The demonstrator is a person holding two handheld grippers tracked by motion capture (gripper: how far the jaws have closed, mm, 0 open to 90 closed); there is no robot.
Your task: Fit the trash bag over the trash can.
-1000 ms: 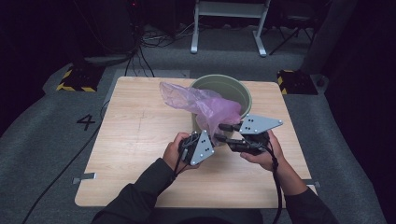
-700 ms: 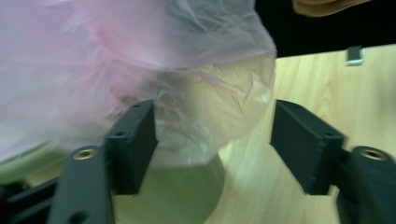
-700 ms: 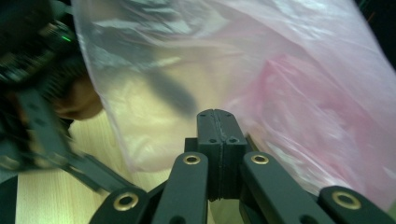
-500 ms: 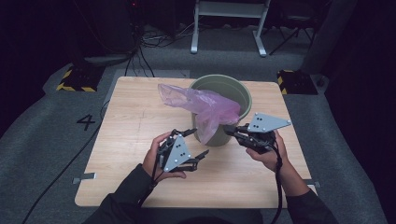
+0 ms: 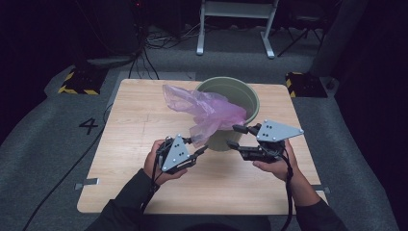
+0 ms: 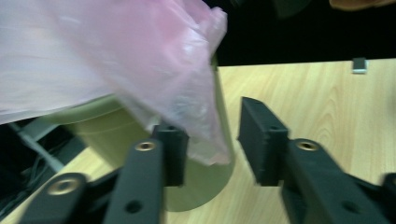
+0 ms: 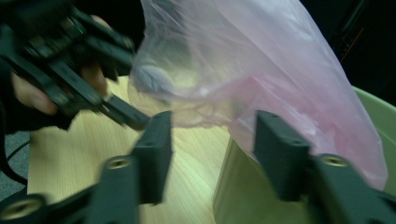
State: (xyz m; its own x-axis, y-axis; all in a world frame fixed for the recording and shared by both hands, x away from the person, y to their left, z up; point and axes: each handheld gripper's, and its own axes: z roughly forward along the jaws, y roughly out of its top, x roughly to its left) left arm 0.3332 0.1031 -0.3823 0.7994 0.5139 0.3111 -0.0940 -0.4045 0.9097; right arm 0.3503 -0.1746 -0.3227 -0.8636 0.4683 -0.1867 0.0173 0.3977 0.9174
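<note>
Both hands were working a pink plastic bag point(image 5: 208, 111) over a green bucket point(image 5: 240, 94) standing at the far middle of the wooden table point(image 5: 130, 130). A second earlier the two tools had been bunched close together at the bucket's near side, right under the hanging bag; by this moment the left claw point(image 5: 198, 146) had slid back toward the person and off to the left, so the bag's loose lower flap hung just ahead of its tips. Its jaws had just been closing, yet in the left gripper view they stood apart, with the drooping corner of the bag dropping between them and brushing the nearer pad without being pinched. The right claw point(image 5: 236, 136) had hardly shifted and sat just beside the bucket wall, under the bag's right-hand bulge. Its jaws had just been opening, and in the right gripper view they gaped with the bag and bucket rim ahead of them, holding nothing. The bag itself lay draped across the near-left rim, half in and half spilling outward, not yet spread round the opening. That suggested a re-grip: both claws had let go and seemed to be seeking fresh holds on the edge.
</note>
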